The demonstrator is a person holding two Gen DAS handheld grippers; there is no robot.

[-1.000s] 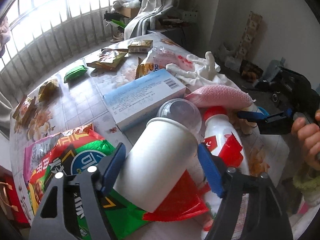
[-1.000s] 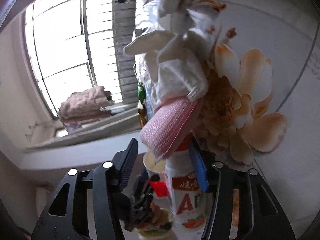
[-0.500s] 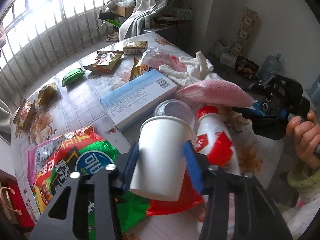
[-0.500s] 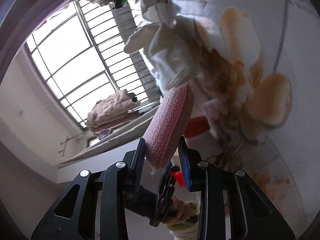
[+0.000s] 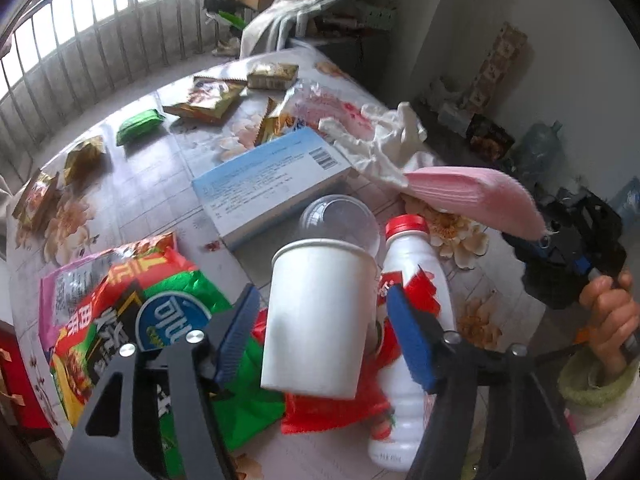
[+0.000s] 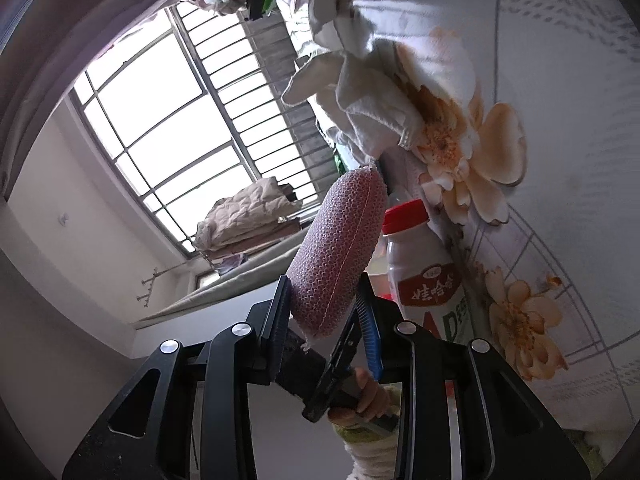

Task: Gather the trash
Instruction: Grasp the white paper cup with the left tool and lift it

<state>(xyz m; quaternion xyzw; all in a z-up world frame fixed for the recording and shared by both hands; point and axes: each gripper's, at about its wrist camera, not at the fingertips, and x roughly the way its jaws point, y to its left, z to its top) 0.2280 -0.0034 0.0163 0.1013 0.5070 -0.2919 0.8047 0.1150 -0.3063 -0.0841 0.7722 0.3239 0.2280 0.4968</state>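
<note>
A white paper cup stands tilted between the blue pads of my left gripper. Its jaws are opening, and a thin gap shows on each side of the cup. My right gripper is shut on a pink mesh scouring sponge, held in the air above the table. The left wrist view shows the sponge at the right, with the right gripper and a person's hand behind it. A white drink bottle with a red cap lies beside the cup, over a red wrapper.
The flower-print table carries a clear dome lid, a pale blue box, a red-and-green snack bag, a crumpled white cloth and several small wrappers farther back. A barred window lies beyond.
The left jaws closed on the lying cup, tipped it more upright, then spread again. The right jaws closed on the pink sponge and lifted it off the bottle's top.
</note>
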